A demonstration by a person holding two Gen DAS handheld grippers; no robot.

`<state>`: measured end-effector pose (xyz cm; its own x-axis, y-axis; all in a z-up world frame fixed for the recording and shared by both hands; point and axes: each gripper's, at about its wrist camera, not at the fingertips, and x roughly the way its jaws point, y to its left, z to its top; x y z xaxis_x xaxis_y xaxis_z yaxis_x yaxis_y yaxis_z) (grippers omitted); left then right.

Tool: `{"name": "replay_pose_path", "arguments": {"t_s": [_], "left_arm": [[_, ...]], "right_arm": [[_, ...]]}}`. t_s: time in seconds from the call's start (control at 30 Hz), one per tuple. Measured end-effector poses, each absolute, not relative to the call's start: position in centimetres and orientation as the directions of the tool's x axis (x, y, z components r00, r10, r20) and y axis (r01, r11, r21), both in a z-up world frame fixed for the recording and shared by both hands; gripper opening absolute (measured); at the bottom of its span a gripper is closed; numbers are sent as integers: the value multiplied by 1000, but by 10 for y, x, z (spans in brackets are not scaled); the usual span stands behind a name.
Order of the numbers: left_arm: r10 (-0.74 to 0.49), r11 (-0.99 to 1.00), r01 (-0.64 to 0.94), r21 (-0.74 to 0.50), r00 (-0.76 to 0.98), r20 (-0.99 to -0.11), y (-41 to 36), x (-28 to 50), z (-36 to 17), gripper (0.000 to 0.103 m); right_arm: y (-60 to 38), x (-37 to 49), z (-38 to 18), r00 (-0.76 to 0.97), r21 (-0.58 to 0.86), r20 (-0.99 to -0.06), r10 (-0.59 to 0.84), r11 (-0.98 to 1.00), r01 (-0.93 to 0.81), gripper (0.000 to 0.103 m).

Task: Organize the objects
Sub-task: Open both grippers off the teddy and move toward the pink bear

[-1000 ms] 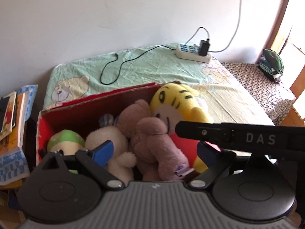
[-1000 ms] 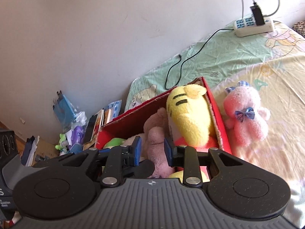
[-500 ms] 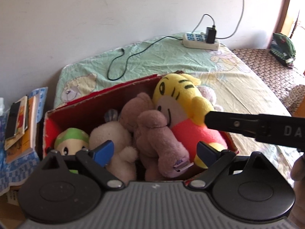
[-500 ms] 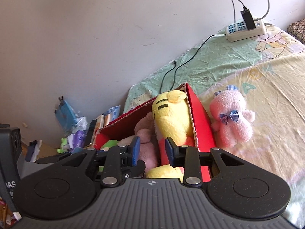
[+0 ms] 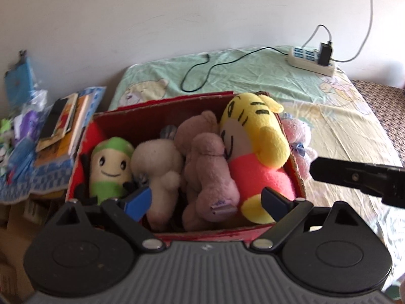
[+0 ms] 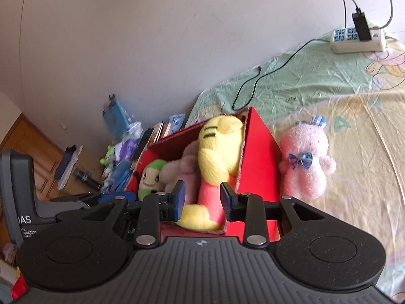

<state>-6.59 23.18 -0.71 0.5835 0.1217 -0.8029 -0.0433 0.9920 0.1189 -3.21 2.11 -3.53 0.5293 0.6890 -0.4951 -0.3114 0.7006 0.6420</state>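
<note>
- A red cardboard box (image 5: 162,109) sat on the bed (image 5: 336,116), open at the top and packed with soft toys.
- At its left end stood a green-capped smiling plush (image 5: 111,167), upright against the box wall.
- Next to it lay a cream plush (image 5: 157,162), touching a mauve teddy bear (image 5: 207,172) that filled the middle.
- A yellow tiger plush (image 5: 255,136) in a pink top took the right end, its head rising above the rim.
- A pink plush with a blue bow (image 6: 306,162) lay outside the box on the bed sheet, just beside the right wall.
- The left gripper (image 5: 205,200) hovered at the near side of the box, its jaws spread wide and holding nothing.
- The right gripper (image 6: 202,200) hung near the box's right corner; its jaws stood partly apart with nothing between them, the tiger's lower body seen behind the gap.
- A white power strip (image 5: 311,60) with a black charger plugged in rested at the far edge of the bed, a black cable (image 5: 210,68) trailing across the sheet.
- Books (image 5: 63,129) were stacked off the bed to the left of the box.
</note>
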Motion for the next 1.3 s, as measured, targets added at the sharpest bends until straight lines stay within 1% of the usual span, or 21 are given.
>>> {"name": "replay_pose_path", "arguments": {"t_s": [0.2,0.4,0.6,0.8,0.93,1.13,1.3], "left_arm": [[205,979,-130,159,578,-790,209,-77,-5,95],[243,969,-173,177,545,-802,191,-89,-11,95],[254,965,-185,184,495,-831,175,-100,-26,96],[232,970,-168,174,448,-864,163,-105,-48,97],[197,979,-140,150,424,-884,154,-103,-66,96],[99,995,-47,88,415,-905,128,-94,-91,94],[60,997,29,77,384,-921,106,-84,-112,92]], "right_arm": [[2,-31,-43,460,659,-493,738,663,-357,34],[-10,-31,-52,398,680,-495,772,630,-375,35],[-18,-33,-66,344,699,-506,791,610,-373,35],[-27,-36,-87,311,717,-533,787,616,-327,36],[-37,-37,-101,309,722,-557,771,633,-278,37],[-60,-37,-116,334,721,-578,744,658,-217,38],[-80,-28,-133,362,730,-593,719,670,-136,38]]}}
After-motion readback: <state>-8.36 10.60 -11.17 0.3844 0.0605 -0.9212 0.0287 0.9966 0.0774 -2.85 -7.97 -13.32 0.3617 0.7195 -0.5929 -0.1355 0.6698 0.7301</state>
